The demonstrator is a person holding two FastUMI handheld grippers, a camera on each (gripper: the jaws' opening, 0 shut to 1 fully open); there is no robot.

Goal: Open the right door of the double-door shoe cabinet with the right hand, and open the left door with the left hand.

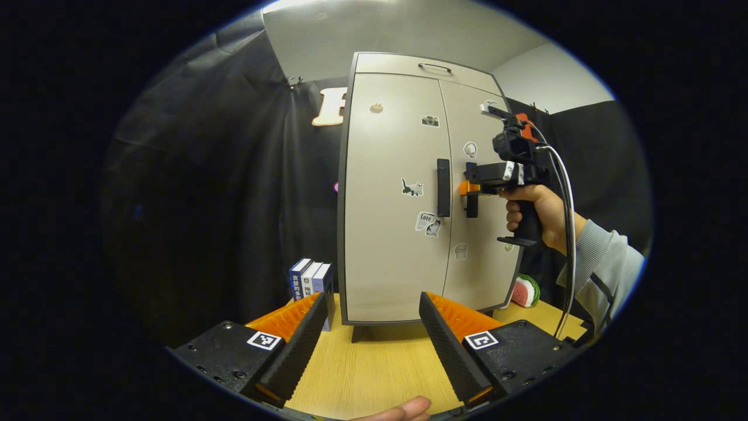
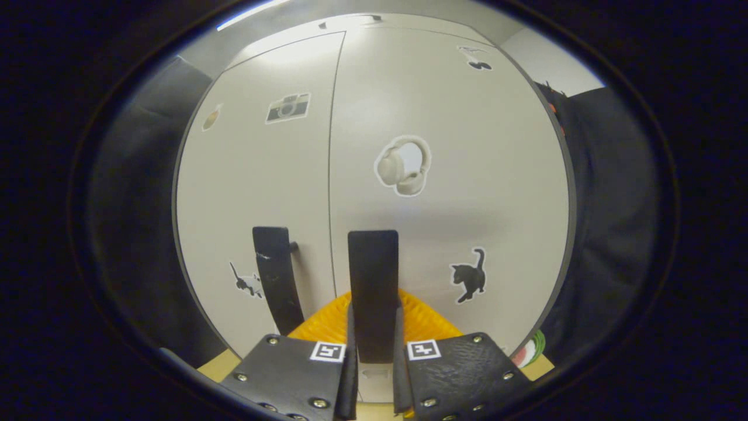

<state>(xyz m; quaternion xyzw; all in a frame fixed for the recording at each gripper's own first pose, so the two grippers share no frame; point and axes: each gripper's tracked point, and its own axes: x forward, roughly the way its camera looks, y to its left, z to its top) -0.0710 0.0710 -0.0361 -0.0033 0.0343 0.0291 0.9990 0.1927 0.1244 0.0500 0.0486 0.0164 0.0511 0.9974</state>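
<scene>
Though doors shut, right handle (image 2: 373,292) between fingers (image 2: 349,374).

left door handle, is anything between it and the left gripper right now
Nothing visible blocks it. In the left gripper view the left gripper hangs open and low over the wooden table, well short of the shoe cabinet. The left door handle is bare; the right gripper sits beside it on the right door handle.

A sticker (image 1: 428,223) on the left door (image 1: 391,199) reads "Love".
</scene>
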